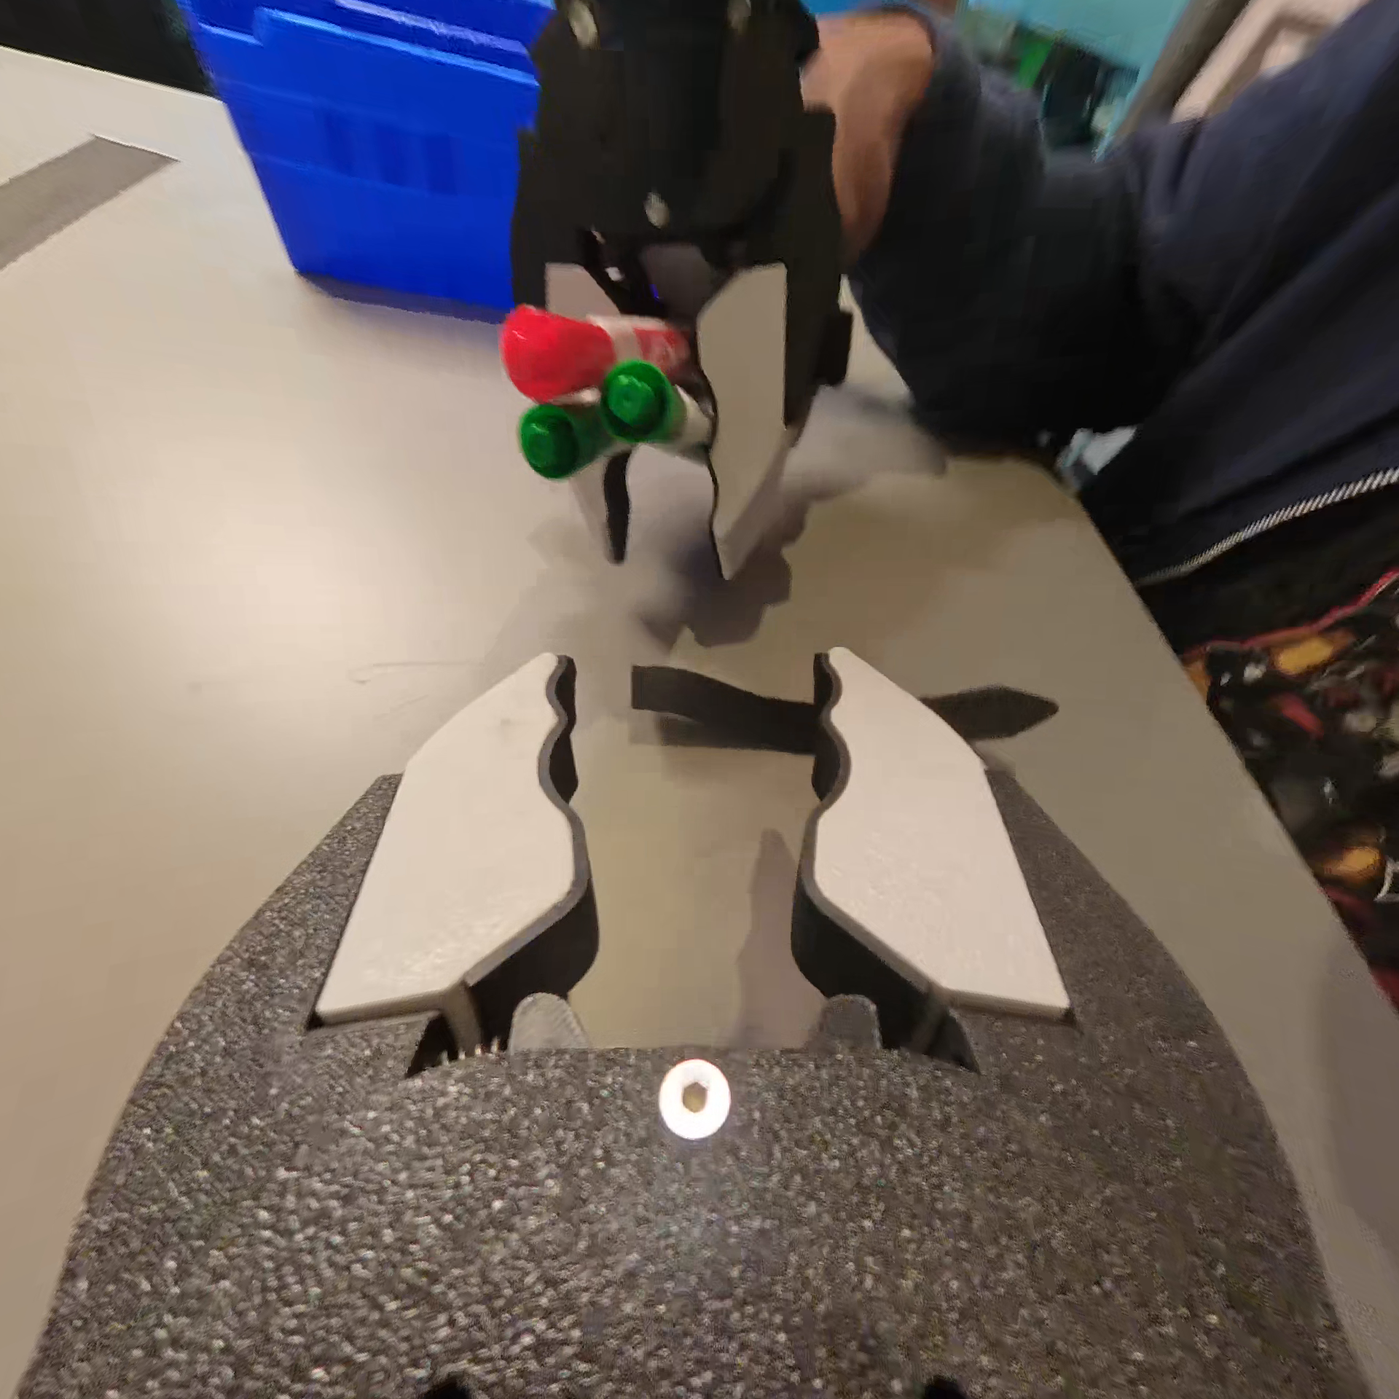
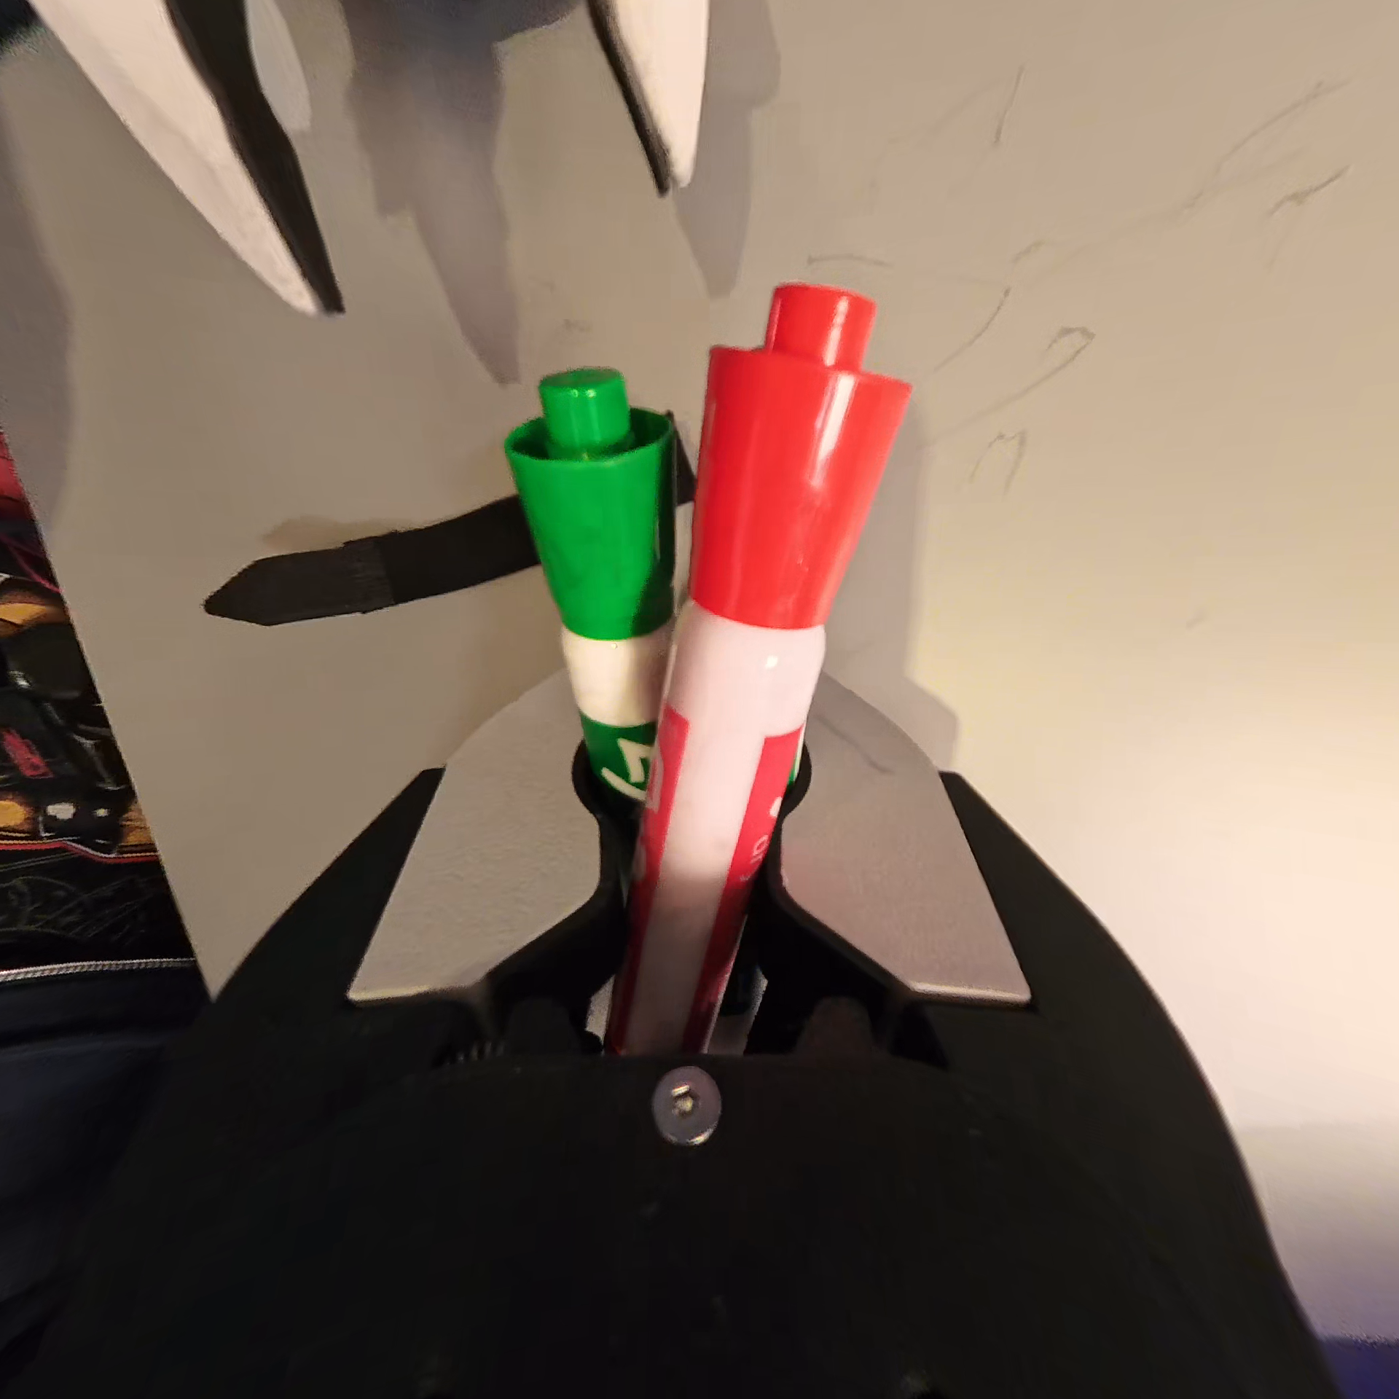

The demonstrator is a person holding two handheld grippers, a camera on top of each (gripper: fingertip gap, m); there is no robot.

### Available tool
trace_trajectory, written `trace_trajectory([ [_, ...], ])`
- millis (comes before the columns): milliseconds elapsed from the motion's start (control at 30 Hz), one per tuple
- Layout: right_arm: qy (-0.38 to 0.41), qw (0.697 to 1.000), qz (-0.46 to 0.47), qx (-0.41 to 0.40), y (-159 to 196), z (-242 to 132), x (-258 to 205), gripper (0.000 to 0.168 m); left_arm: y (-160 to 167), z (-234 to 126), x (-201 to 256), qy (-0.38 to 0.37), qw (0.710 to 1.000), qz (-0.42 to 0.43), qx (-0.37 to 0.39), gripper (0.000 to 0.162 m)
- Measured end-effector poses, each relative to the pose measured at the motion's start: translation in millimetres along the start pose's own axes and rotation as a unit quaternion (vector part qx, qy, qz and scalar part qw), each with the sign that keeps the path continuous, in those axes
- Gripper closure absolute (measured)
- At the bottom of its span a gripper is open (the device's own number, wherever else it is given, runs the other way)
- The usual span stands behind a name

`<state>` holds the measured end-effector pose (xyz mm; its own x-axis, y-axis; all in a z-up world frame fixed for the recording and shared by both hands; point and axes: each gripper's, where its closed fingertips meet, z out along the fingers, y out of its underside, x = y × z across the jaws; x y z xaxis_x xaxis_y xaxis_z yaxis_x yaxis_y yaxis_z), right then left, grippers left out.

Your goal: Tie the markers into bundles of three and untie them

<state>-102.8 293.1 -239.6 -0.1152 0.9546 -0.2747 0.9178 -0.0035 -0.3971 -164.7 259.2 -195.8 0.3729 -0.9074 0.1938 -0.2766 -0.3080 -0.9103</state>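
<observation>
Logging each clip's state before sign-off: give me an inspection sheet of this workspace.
Surface: beige table, faint scuff marks.
Job's things: one red-capped and two green-capped whiteboard markers held together; black fabric strap lying flat on the table.
Clutter: blue plastic bin at the far side.
Grippers: left gripper open, empty, near the strap; right gripper shut on the markers.
Cables: nothing seen.
Surroundings: person's dark sleeve.

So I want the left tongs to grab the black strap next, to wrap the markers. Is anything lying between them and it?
Nothing visible. The black strap lies flat on the table just beyond the open left tongs. The right tongs, shut on the three markers, hang farther back.
</observation>
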Motion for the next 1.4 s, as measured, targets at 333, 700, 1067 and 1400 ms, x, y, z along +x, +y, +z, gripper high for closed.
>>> trace_trajectory([
  [333, 0.077, 0.996, -0.03, -0.031, 19.6, -3.4, -0.9, 0.129, 33.7, 26.2, -14.5, -0.07, 0.977, -0.167, -0.112, 0.101],
  [700, 0.08, 0.995, -0.054, -0.029, 23.7, 6.9, -8.4, 0.129, 38.5, 50.2, -12.8, -0.124, 0.971, -0.116, -0.166, 0.118],
  [1067, 0.053, 0.996, -0.062, -0.017, 17.8, 12.2, -19.5, 0.129, -17.1, 6.9, -44.1, -0.267, 0.962, 0.033, -0.051, 0.16],
  [1400, 0.026, 0.998, -0.064, 0.002, 7.7, 20.5, -33.6, 0.128, -89.6, -12.4, -18.2, -0.357, 0.903, 0.155, 0.181, 0.16],
])
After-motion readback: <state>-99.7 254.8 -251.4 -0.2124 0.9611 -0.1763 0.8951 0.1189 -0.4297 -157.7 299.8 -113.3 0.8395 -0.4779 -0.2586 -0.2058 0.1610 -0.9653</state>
